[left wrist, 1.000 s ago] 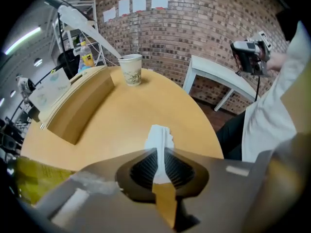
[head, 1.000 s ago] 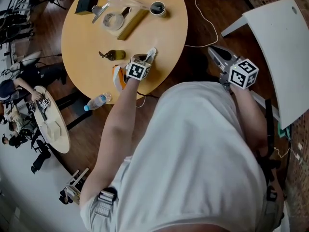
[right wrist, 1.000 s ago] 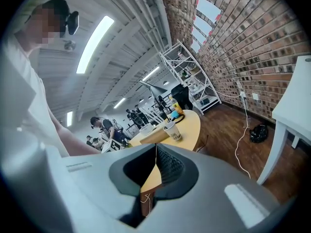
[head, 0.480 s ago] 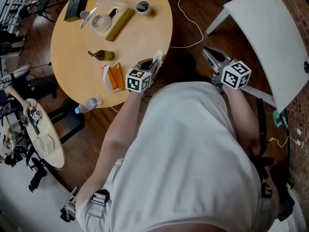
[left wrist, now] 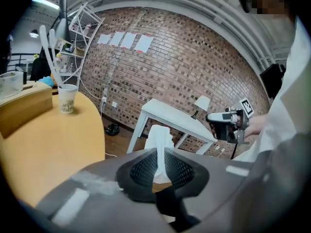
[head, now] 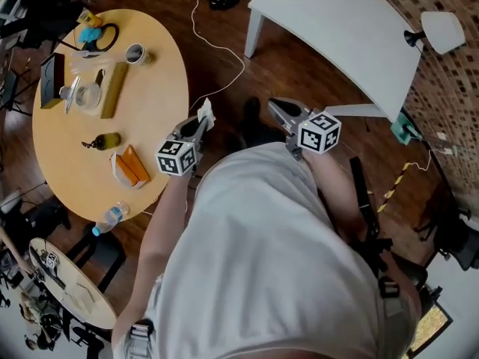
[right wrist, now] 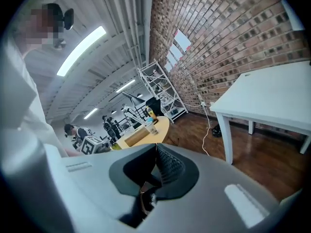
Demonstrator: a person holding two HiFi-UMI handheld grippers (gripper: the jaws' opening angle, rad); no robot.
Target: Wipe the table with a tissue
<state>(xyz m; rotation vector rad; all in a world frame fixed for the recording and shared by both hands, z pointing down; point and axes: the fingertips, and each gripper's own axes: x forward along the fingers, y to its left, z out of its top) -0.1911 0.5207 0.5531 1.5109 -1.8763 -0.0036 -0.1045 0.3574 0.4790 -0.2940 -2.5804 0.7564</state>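
A white tissue sticks up from my left gripper, which is shut on it and hangs just off the right edge of the round yellow table. In the left gripper view the tissue is pinched between the pads of the left gripper, with the yellow table to the left. My right gripper is held over the wooden floor, pointing toward the white table. In its own view the right gripper has its jaws together with nothing between them.
On the yellow table stand a paper cup, a long wooden box, an orange packet and a plastic bottle at the near edge. A white cable trails over the floor. A white lamp stands past the white table.
Both grippers have swung right, off the yellow table and toward the white table. The tissue has stayed in the left gripper's jaws. The right gripper's jaws look unchanged.
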